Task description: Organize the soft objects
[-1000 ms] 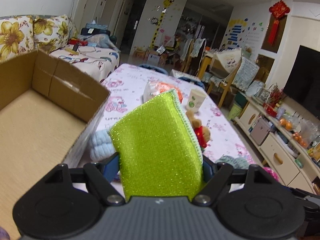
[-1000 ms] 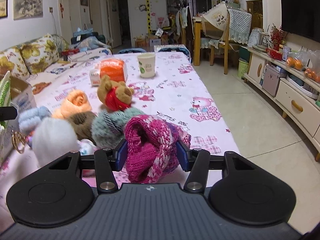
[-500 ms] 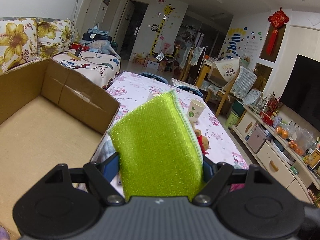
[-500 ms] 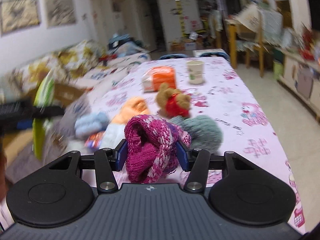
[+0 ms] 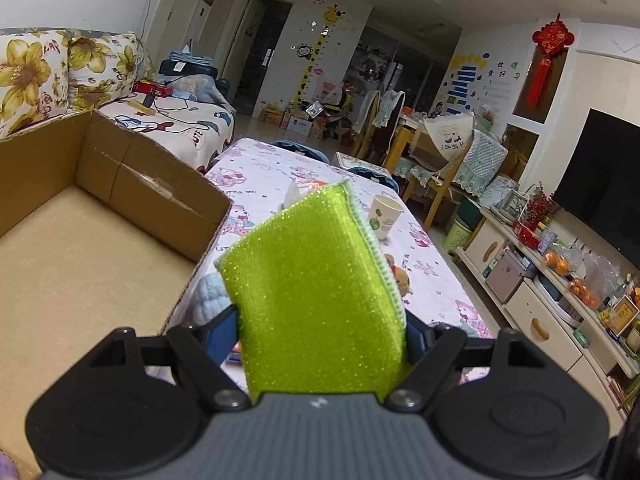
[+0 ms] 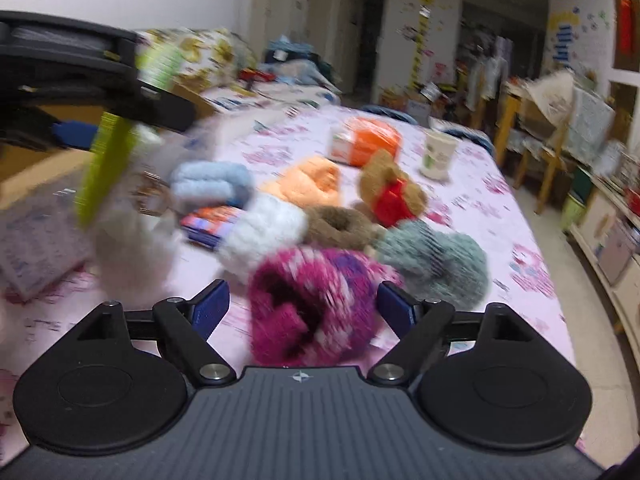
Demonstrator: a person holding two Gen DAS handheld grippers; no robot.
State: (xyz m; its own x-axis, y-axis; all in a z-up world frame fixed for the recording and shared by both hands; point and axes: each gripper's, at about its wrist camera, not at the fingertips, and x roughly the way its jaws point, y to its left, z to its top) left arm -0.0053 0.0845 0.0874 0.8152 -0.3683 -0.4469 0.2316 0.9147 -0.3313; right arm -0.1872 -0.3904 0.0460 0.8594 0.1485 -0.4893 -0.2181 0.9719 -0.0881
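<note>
Pink tablecloth [image 6: 472, 200] below: left hand-held gripper [image 5: 320, 328] clamps green sponge [image 5: 316, 292] (upright); right hand-held gripper [image 6: 304, 308] spread around magenta knit [image 6: 316, 304].

The left gripper [image 5: 320, 326] is clamped on a green sponge [image 5: 316, 292], both blue pads pressed flat against its sides; it hangs just right of the cardboard box [image 5: 100, 216], near that box's right wall, pointing forward and level. The right gripper [image 6: 304, 308] stands with its jaws spread wide, blue fingertips [image 6: 210, 309] clear on either side of a pink knitted ball [image 6: 316, 300] and not pressing it. In the blurred right wrist view, the left gripper [image 6: 80, 92] appears upper left, above the box.
</note>
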